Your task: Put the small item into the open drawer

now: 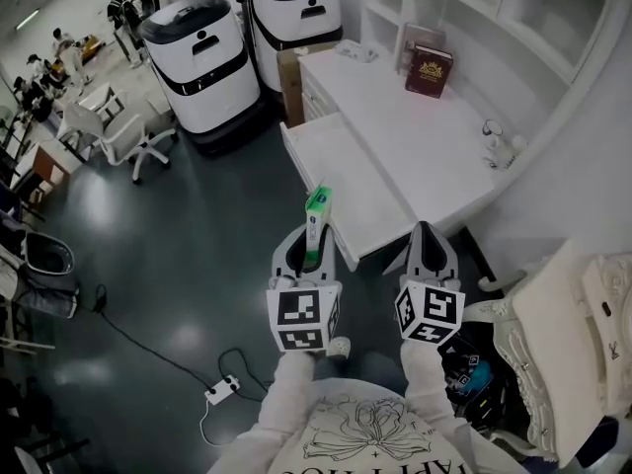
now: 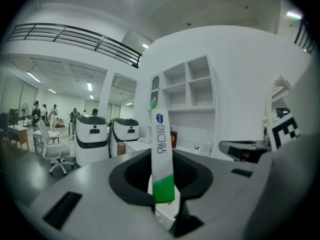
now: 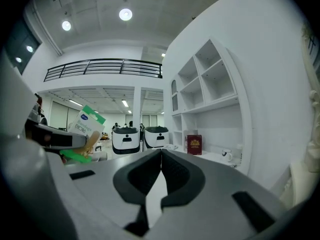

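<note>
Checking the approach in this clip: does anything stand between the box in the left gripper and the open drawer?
Nothing visible does. The left gripper is shut on the green-and-white box, and the open drawer lies just ahead of it, with no object in between.

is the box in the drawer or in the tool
In the tool: the box stands upright, clamped in the left tool, held in the air.

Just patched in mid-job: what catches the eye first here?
The green-and-white box stands upright, pinched in the left claw, low in the head view's middle. Just ahead of it lies the white open drawer, pulled out from the desk; the right claw, alongside, is shut and empty.
</note>
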Available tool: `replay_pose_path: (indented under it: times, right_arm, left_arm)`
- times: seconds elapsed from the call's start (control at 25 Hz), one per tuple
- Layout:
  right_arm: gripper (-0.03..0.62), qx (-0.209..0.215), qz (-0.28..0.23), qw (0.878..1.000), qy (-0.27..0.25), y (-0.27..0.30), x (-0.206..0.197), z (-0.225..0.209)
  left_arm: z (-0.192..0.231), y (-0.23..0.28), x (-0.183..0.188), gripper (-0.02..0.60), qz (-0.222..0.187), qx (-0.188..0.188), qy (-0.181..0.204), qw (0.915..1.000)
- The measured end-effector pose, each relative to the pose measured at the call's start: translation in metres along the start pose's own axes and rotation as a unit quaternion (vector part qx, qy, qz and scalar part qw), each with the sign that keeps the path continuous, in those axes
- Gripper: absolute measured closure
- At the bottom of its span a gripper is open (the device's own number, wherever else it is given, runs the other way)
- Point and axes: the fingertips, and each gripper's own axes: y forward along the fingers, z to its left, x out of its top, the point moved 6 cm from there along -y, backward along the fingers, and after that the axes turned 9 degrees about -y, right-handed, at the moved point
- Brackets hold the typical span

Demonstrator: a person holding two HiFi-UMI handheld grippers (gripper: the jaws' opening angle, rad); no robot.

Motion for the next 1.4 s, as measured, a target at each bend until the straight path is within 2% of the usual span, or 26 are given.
replay_pose_path:
  times: [0.6, 1.0, 1.4]
  right_arm:
    - [0.591, 0.001, 0.042, 0.999, 0.007, 0.101, -0.021, -0.013]
    - [0.591, 0.034, 0.042, 0.999, 0.0, 0.205, -0.023, -0.049]
    - [0.591, 0.074, 0.06, 0.995, -0.002, 0.296, -0.031, -0.082]
  left_arm:
    - [0.036, 0.099, -0.003, 0.502, 0.039, 0.006, -0.018, 0.9991]
    - [0.045, 0.197, 0.007, 0.502, 0.045, 0.032, -0.022, 0.9983]
    - [0.049, 0.282, 0.01, 0.502, 0.073, 0.071, -0.03, 0.9943]
